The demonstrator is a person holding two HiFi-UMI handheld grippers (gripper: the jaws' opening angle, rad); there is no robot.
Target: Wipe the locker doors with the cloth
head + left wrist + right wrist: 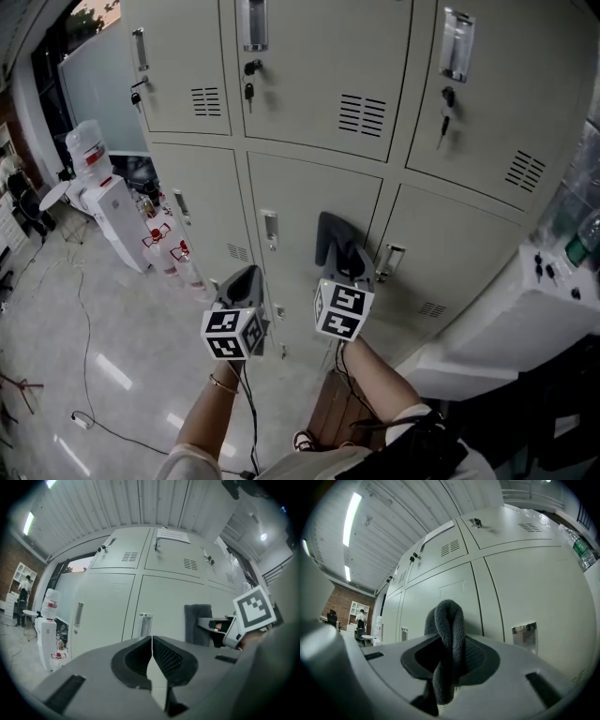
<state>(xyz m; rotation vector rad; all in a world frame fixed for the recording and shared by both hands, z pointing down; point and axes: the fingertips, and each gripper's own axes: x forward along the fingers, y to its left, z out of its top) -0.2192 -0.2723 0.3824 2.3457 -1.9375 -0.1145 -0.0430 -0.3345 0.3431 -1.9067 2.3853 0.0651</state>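
Cloth (335, 242), dark grey, fuzzy, folded, centre frame at smooth beige metal locker doors (305, 202), pinched in right hand-held gripper (449, 641); left hand-held gripper (152, 644) closed, empty, ribbed pads (167, 658) meeting

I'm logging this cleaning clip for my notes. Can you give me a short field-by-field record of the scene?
Surface: pale grey metal locker doors
Left tongs: shut, holding nothing
Right tongs: shut on a dark grey terry cloth
Cloth position: raised at the lower row, near the middle door's right edge; contact unclear
Nearby: white water dispenser on the floor to the left
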